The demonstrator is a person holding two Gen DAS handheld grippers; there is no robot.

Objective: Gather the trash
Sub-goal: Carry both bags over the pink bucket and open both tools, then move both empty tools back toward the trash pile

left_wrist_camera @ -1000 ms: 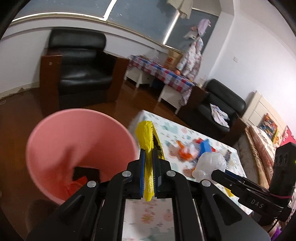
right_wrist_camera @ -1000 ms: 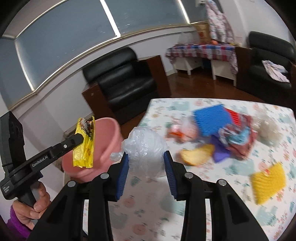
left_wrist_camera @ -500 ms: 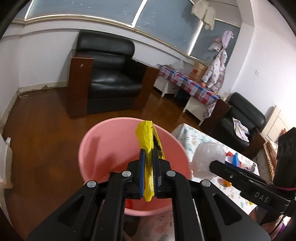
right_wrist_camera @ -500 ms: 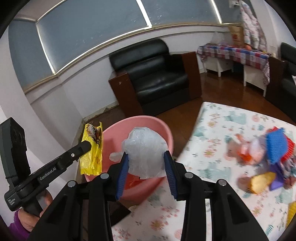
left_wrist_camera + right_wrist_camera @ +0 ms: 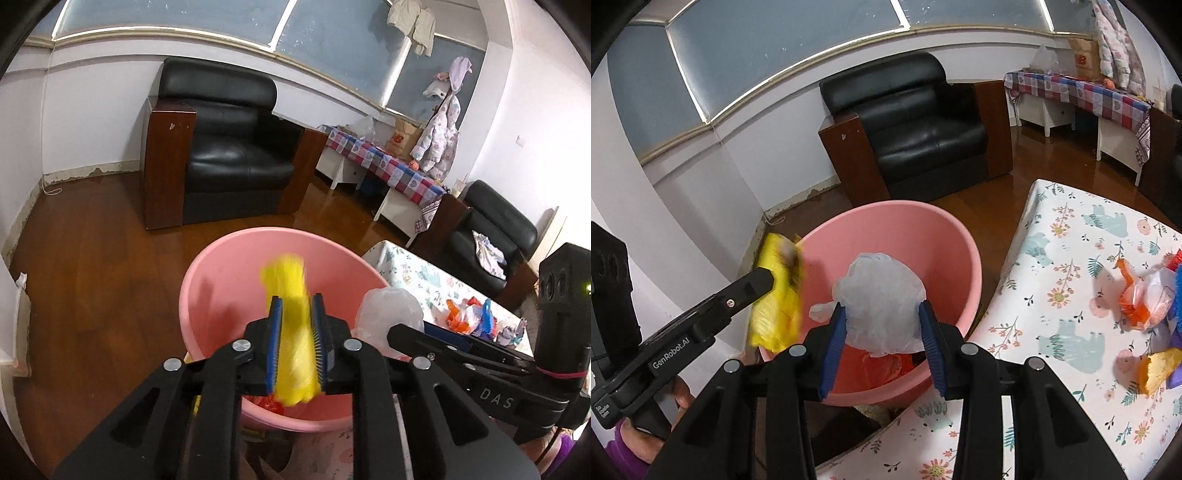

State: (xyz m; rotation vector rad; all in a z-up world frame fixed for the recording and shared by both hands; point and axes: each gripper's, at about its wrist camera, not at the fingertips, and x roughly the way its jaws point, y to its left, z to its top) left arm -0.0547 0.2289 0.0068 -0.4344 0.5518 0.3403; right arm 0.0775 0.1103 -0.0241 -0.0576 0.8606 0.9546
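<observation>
Yellow wrapper (image 5: 293, 343) sits between the left gripper (image 5: 295, 347) jaws, which are opening, long axis running fwd over the pink bin (image 5: 229, 280) (blurred, so prob. slipping free). Right gripper (image 5: 882, 325) is clamped on the clear plastic bag (image 5: 881, 291), also above the bin mouth w/ open room below. More trash (image 5: 1145, 302) lies farther off on the table (image 5: 1067, 280).

My left tongs (image 5: 295, 325) and right tongs (image 5: 882, 325) sit side by side above the bucket (image 5: 964, 236); the table (image 5: 1067, 266) lies right, the armchair (image 5: 923, 136) behind the bucket.
</observation>
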